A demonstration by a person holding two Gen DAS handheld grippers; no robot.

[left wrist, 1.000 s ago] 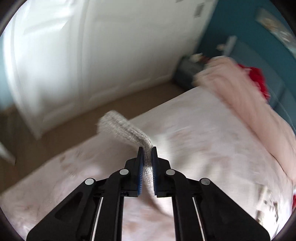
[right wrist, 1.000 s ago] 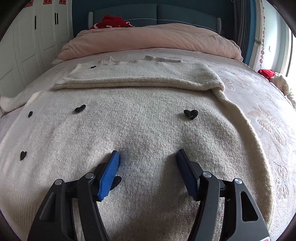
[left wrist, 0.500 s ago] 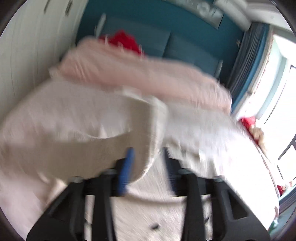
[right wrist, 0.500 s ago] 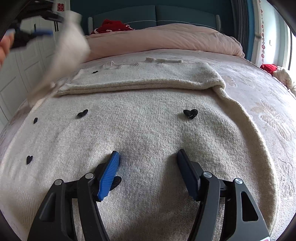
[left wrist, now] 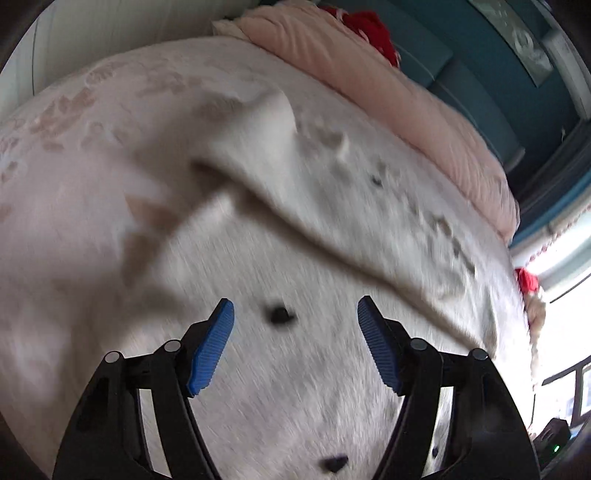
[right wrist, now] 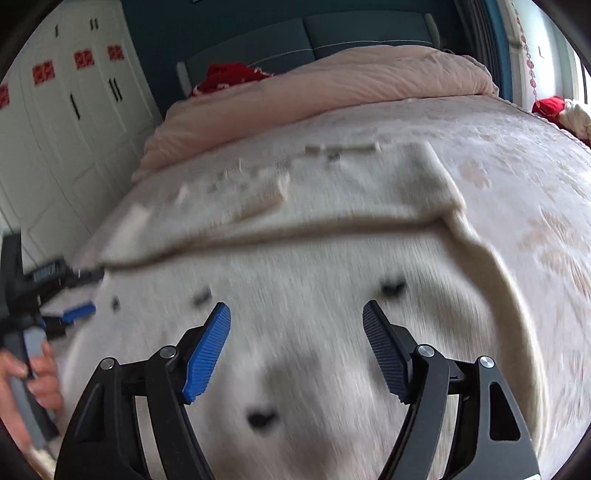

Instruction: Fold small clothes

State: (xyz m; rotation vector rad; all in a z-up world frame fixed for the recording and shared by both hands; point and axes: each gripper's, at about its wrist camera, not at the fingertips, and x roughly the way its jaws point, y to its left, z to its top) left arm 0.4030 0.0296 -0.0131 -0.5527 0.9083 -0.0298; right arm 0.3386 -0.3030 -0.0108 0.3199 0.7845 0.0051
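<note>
A cream sweater [right wrist: 332, 332] lies on the bed [right wrist: 535, 177], sleeves folded across. Both the left hand-held gripper [left wrist: 295, 332] and right hand-held gripper [right wrist: 295, 332] hover wide open, empty; body folds remain.

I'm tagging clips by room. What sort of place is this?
Most likely a bedroom: a cream sweater lies spread on a bed, with a pink duvet bunched against a teal headboard and white wardrobe doors alongside.

A bed [right wrist: 535, 177] carries a cream knit sweater [right wrist: 314, 258] and pink duvet [right wrist: 332, 88].
</note>
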